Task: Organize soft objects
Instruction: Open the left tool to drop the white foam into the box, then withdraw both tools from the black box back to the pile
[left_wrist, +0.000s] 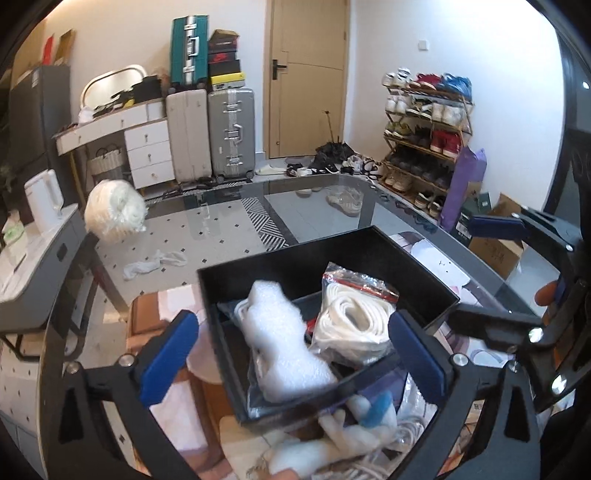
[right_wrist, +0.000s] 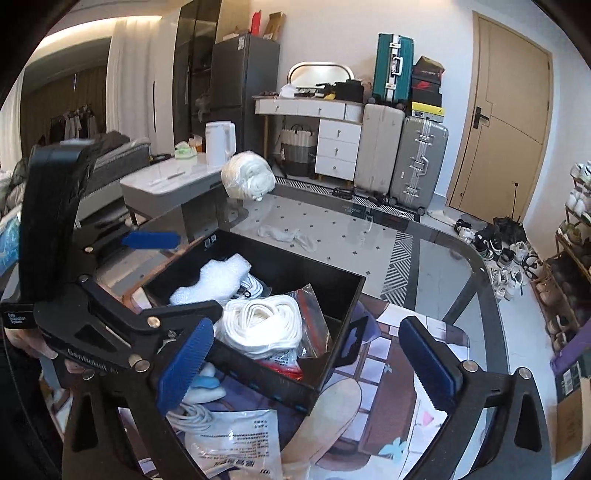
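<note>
A black box stands on the glass table. In it lie a white foam piece and a bagged coil of white rope. My left gripper is open and empty over the box's near left part, above the foam. My right gripper is open and empty over the box's near right corner. A white and blue plush toy lies just in front of the box. A white sock and a white bundle lie farther back.
A bagged white cable lies at the near edge beside the plush toy. A patterned mat covers the table's near right part. A grey side cabinet with a kettle stands to the left. Suitcases and a shoe rack line the far walls.
</note>
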